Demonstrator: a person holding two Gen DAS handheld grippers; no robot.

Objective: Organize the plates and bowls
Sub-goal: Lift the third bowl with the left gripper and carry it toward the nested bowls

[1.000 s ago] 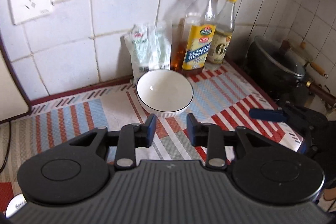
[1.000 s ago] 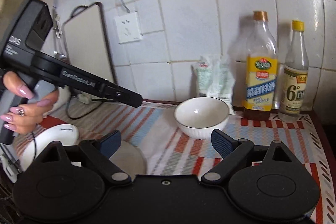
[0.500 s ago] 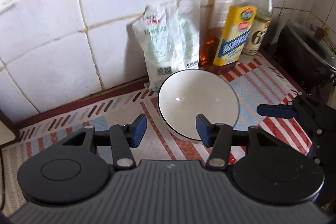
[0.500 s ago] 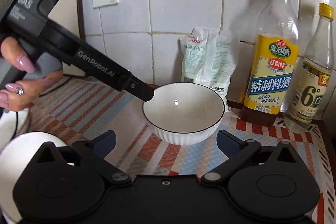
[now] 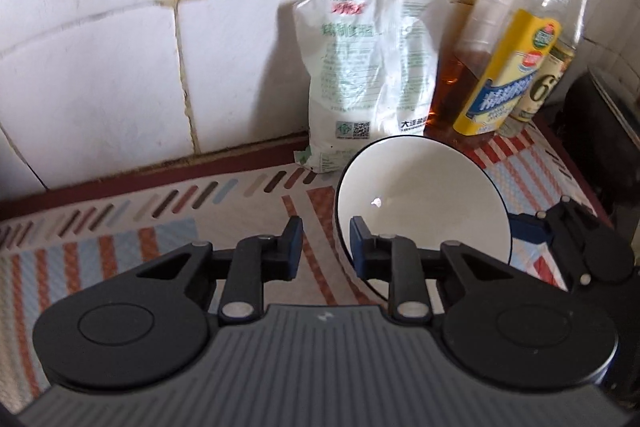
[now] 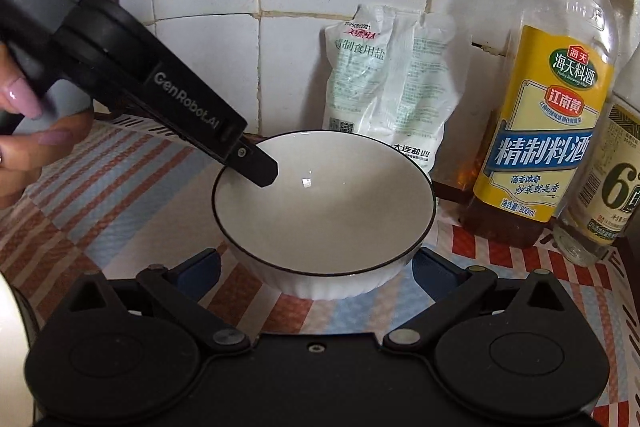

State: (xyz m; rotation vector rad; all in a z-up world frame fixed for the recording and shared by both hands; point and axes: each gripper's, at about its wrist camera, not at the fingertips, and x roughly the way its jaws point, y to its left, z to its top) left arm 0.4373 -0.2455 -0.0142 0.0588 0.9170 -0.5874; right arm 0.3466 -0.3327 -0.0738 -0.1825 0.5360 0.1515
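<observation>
A white bowl (image 5: 424, 203) with a thin black rim stands on the striped mat near the tiled wall; it also shows in the right wrist view (image 6: 324, 203). My left gripper (image 5: 324, 245) is open and straddles the bowl's left rim, its right finger inside the bowl and its left finger outside. In the right wrist view that gripper's finger (image 6: 256, 167) dips over the rim. My right gripper (image 6: 316, 267) is open wide, its blue pads on either side of the bowl's near wall, apart from it.
A white salt bag (image 6: 384, 87) leans on the wall behind the bowl. A yellow-labelled cooking wine bottle (image 6: 552, 99) and a vinegar bottle (image 6: 608, 187) stand to the right. A dark pot (image 5: 600, 131) sits further right. A white plate edge (image 6: 10, 303) shows at left.
Both grippers have moved forward to the bowl. The left gripper's fingers have narrowed and now straddle the bowl's left rim. The right gripper's pads now flank the bowl.
</observation>
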